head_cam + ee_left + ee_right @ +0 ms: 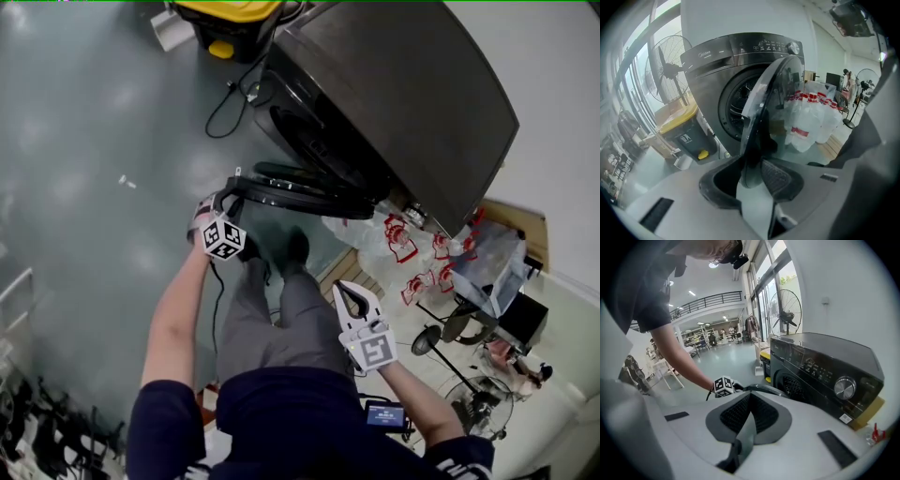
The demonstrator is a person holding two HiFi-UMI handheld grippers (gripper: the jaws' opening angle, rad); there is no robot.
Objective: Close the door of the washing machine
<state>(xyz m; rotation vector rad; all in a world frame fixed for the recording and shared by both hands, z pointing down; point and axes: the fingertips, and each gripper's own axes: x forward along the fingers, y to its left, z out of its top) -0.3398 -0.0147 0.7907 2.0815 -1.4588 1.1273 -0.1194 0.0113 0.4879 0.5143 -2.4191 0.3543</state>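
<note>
The dark grey washing machine [403,103] stands at the top right of the head view, its round glass door [300,192] swung open toward me. My left gripper [232,192] is shut on the door's outer rim. In the left gripper view the door's edge [768,103] runs up from between the jaws [752,171], with the drum opening [736,105] behind it. My right gripper [354,298] hangs free near my legs, apart from the machine, its pads [761,413] together with nothing between them. The right gripper view also shows the machine [820,362] and the door's rim [764,389].
A yellow-lidded bin [230,19] stands left of the machine, with a black cable [225,103] on the floor beside it. White plastic bags with red print [403,239] lie to the machine's right. Standing fans [469,394] are at the lower right. My legs [272,309] are just below the door.
</note>
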